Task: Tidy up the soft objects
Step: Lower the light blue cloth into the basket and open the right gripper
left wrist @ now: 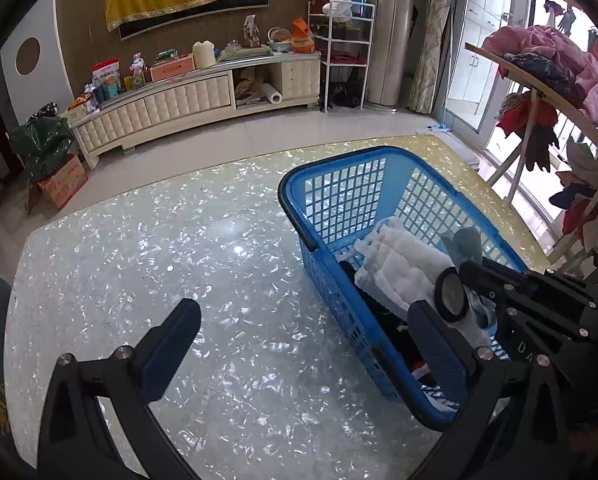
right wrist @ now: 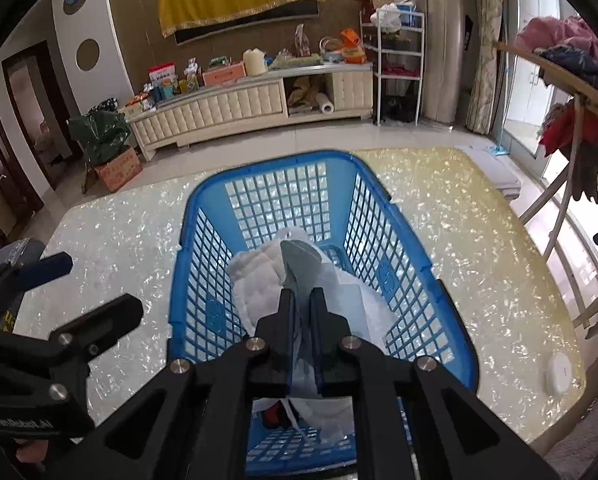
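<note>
A blue plastic basket (left wrist: 295, 200) (right wrist: 403, 256) stands on the pearly table (left wrist: 159, 260) (right wrist: 479, 220). White fluffy cloths (left wrist: 403, 268) (right wrist: 255, 280) and some darker items lie in it. My right gripper (right wrist: 301, 296) is over the basket, shut on a pale grey-blue cloth (right wrist: 299, 260) that sticks up between its fingers; it also shows in the left wrist view (left wrist: 465, 248). My left gripper (left wrist: 303, 344) is open and empty, its left finger over the table and its right finger (left wrist: 435, 344) at the basket's near wall.
A clothes rack (left wrist: 547, 92) (right wrist: 571, 112) hung with garments stands to the right of the table. A cream TV cabinet (left wrist: 195, 100) with clutter lines the far wall. A white round disc (right wrist: 561, 372) lies near the table's right edge.
</note>
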